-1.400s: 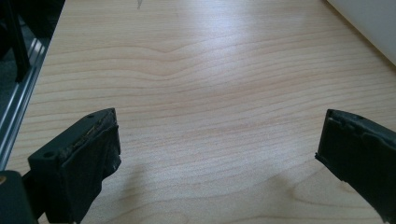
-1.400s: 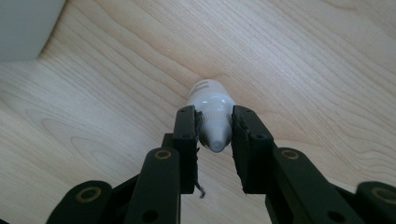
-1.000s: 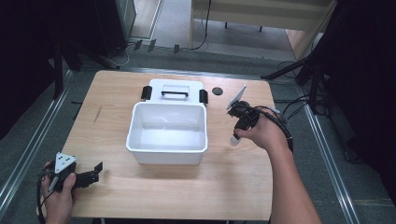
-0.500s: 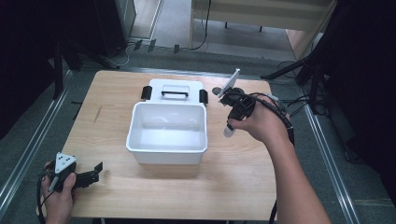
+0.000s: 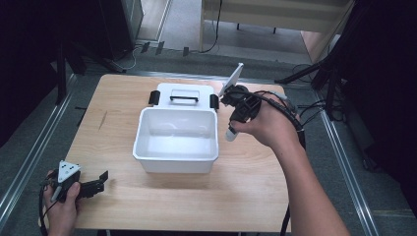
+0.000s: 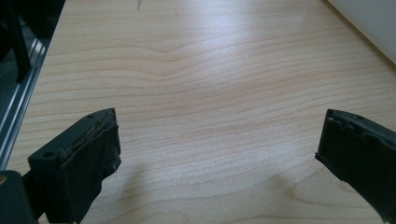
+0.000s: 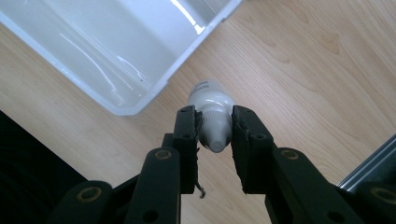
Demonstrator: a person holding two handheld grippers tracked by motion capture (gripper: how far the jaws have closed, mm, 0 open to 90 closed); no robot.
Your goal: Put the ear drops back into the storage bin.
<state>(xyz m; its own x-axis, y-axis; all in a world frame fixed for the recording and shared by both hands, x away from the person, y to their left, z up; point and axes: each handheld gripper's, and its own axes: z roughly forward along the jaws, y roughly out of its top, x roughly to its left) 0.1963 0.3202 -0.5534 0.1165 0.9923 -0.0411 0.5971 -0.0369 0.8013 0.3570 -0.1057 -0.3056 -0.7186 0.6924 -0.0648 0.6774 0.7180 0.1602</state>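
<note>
The small white tube (image 7: 211,117) sits clenched between the right tongs (image 7: 214,133), gripped near one end so that its rounded far end hangs free toward the table (image 5: 123,93). In the high view the tube (image 5: 230,133) pokes out below the person's right hand (image 5: 263,125), clear of the wood and just beside the right rim of the open white bin (image 5: 176,160). Held that way, raised and next to the rim, it looks ready to be carried over the wall and dropped inside; the bin appears bare within, so nothing would block it. The bin's lid (image 5: 184,94), with its black handle and clips, lies flat behind the bin, out of the way. The left tongs (image 5: 101,179) rest at the near left corner, released and wide apart over bare wood (image 6: 210,93), well apart from the work and apparently just waiting.
</note>
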